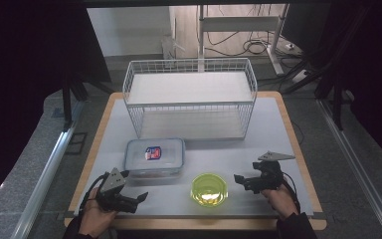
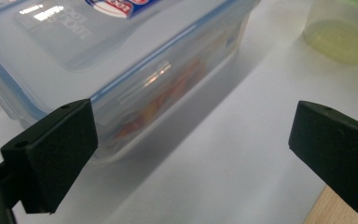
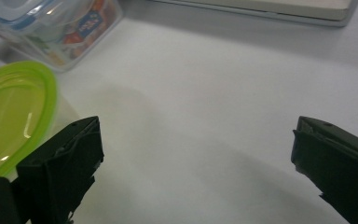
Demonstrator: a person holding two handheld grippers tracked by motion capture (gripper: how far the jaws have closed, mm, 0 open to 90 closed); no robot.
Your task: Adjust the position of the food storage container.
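Note:
A clear rectangular food box (image 1: 154,157) with a blue-rimmed lid and a red and blue label sits on the white table mat, near the front left. To its right stands a round container with a lime-green lid (image 1: 209,189). My left gripper (image 1: 140,198) rests open at the front left, just below the box; in the left gripper view the box (image 2: 121,56) lies close ahead of the jaws and the round container (image 2: 340,32) is at the top right. My right gripper (image 1: 240,180) is open, just right of the green lid (image 3: 14,112), with bare mat between its jaws.
A white wire basket (image 1: 189,97) with a shelf stands across the back of the table. The wooden table edge (image 1: 199,224) runs along the front. Dark curtains hang at both sides, and cables lie on the floor behind.

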